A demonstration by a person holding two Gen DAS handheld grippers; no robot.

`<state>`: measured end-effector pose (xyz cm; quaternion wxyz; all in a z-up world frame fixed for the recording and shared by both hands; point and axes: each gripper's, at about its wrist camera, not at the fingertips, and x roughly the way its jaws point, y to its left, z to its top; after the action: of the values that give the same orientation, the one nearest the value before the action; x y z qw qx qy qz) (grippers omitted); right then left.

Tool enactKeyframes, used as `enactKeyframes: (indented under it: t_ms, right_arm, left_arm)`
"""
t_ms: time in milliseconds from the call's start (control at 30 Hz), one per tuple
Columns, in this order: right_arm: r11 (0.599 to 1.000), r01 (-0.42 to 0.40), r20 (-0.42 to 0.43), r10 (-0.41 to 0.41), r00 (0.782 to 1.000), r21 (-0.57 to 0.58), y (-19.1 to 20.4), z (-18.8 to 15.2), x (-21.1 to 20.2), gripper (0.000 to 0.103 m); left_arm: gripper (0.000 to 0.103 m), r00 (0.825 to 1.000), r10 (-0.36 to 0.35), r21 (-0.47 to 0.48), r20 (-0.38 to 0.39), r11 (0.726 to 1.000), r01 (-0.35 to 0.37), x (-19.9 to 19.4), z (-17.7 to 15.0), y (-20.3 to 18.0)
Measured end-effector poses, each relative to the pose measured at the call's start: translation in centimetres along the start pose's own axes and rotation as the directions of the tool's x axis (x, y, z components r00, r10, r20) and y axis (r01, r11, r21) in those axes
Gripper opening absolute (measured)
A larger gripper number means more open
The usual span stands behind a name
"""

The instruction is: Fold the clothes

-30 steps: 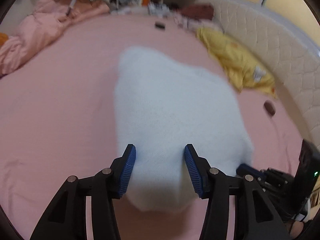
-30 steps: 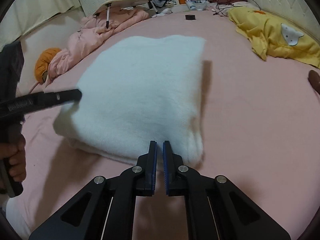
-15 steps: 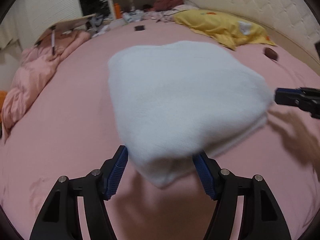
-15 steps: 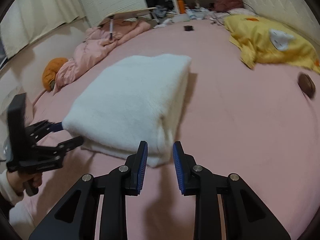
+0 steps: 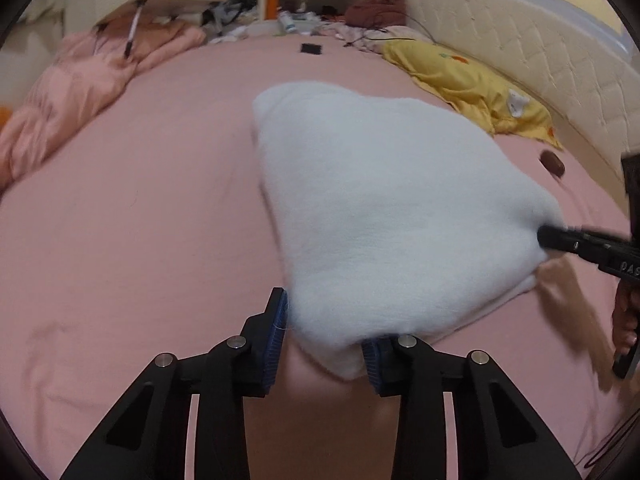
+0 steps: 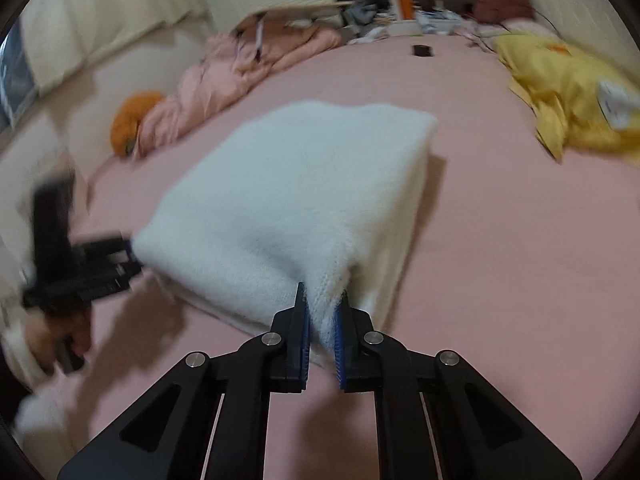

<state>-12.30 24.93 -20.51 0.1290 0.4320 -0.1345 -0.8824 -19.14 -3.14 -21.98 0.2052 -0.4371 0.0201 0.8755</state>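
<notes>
Evidently each hand-held gripper has one near corner of the white garment [image 6: 288,200], which sits mid-bed on the pink sheet [image 5: 120,220], folded into a thick soft pad.

The right gripper [image 6: 322,330] is nearly closed, its blue pads nipping a tuft of the fleecy top layer at the corner nearest it; the cloth rises into a small peak there, so that layer is being lifted off the layers under it. From the left wrist view this same gripper enters at 3 o'clock, biting the garment's edge.

The left gripper [image 5: 322,338] has its jaws much wider, with the other corner bulging between them. One pad touches the cloth's flank; the other is partly hidden under the fold, so I cannot tell whether it really clamps or only brackets the corner.

Holding both near corners at once looks like preparation to carry that edge toward 12 o'clock for another fold. The yellow garment [image 6: 572,92] at 2 o'clock and the pink bedding [image 5: 80,80] at 10 o'clock lie well apart.
</notes>
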Motion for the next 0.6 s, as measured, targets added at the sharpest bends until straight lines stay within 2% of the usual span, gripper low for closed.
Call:
enactKeyframes:
  t_ms: [67, 133, 233, 267, 300, 367, 433, 467, 567, 600]
  right_arm:
    - [1.0, 0.005, -0.032, -0.004, 0.999, 0.019, -0.6, -0.5, 0.8, 0.009]
    - [1.0, 0.004, 0.01, -0.004, 1.0, -0.005, 0.0, -0.7, -0.3, 0.01]
    - [1.0, 0.003, -0.043, -0.003, 0.999, -0.012, -0.3, -1.5, 0.8, 0.015]
    - [1.0, 0.003, -0.027, -0.003, 1.0, -0.015, -0.3, -1.3, 0.3, 0.02]
    - [0.999, 0.038, -0.015, -0.039, 0.999, -0.02, -0.3, -1.2, -0.7, 0.032]
    - [0.992, 0.123, -0.013, -0.124, 0.992, -0.031, -0.4, -1.3, -2.1, 0.046]
    - [0.99, 0.137, 0.023, -0.137, 0.99, -0.021, -0.8, -1.3, -4.0, 0.047]
    - [0.993, 0.121, 0.062, -0.12, 0.991, -0.007, -0.9, -1.0, -5.1, 0.047]
    - [0.997, 0.071, 0.152, -0.069, 0.986, -0.01, 0.1, 1.7, -6.1, 0.047]
    - [0.998, 0.059, 0.165, -0.055, 0.985, -0.024, 0.8, 3.2, -5.5, 0.047]
  left_arm:
    - [0.034, 1.0, 0.008, -0.011, 0.002, 1.0, -0.008, 0.1, -0.3, 0.1]
    - [0.036, 0.999, 0.05, 0.017, 0.014, 0.999, -0.05, -0.1, -0.5, -0.3]
    - [0.041, 0.999, 0.051, 0.004, -0.008, 0.999, -0.051, -0.1, -0.7, -0.6]
    - [0.041, 0.998, 0.056, 0.028, -0.007, 0.998, -0.056, -0.6, -0.7, -1.0]
    - [0.042, 0.997, 0.073, 0.069, -0.003, 0.995, -0.073, -1.4, -0.9, -1.5]
    - [0.044, 0.993, 0.118, 0.128, -0.001, 0.985, -0.117, -2.8, -1.5, -1.9]
    - [0.044, 0.991, 0.136, 0.152, -0.002, 0.979, -0.134, -4.3, -2.0, -1.8]
    - [0.044, 0.993, 0.121, 0.139, 0.007, 0.983, -0.121, -5.1, -1.9, -1.5]
    - [0.046, 0.994, 0.003, 0.079, 0.113, 0.997, -0.012, -7.8, 0.2, -1.8]
    - [0.06, 0.986, -0.068, 0.066, 0.149, 0.996, 0.059, -8.2, 1.6, -2.3]
